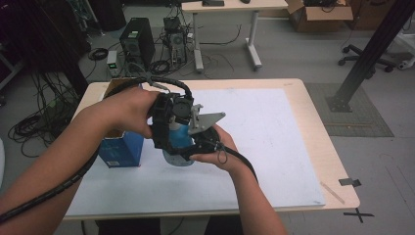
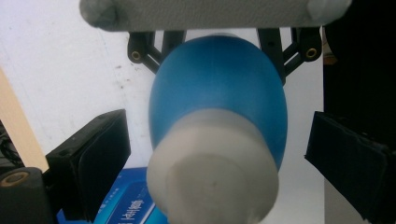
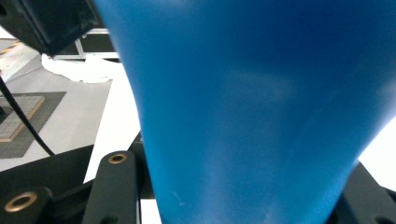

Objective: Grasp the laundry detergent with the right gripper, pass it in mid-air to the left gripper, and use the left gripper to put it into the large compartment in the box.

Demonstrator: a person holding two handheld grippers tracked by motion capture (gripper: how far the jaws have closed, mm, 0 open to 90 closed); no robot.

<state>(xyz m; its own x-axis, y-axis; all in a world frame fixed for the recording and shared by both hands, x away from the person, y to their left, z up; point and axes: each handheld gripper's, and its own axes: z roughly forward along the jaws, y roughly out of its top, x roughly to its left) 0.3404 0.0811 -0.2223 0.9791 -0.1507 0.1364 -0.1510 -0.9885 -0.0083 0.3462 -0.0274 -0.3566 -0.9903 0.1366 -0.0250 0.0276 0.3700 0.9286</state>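
- Holding the blue bottle [image 1: 180, 137] above the white mat [image 1: 274, 142] near the table's middle, the right gripper [image 1: 195, 147] is clenched on the blue body, which is seen pressed close between its jaws in the right gripper view [image 3: 261, 112].
- The left gripper [image 1: 169, 125] is brought over the bottle's white cap [image 2: 212, 172]; in the left gripper view its jaws stand on either side of the cap, apart from it, so the claw is released and grasps nothing yet.
- The step in hand is judged to be the taking of the cap for unscrewing, or a handover between the two grippers; which of the two cannot be told.
- The next move calls for the left jaws to be closed squarely on the cap while the body is kept firmly clamped, so that no slip or tilt is caused.
- A blue box [image 1: 121, 149] stands just beside the bottle at nine o'clock, so room on that side is tight.
- Open mat lies from one to five o'clock, and the table edge [image 1: 337, 161] at three o'clock is well apart.
- The near edge at six o'clock is close to the forearms.
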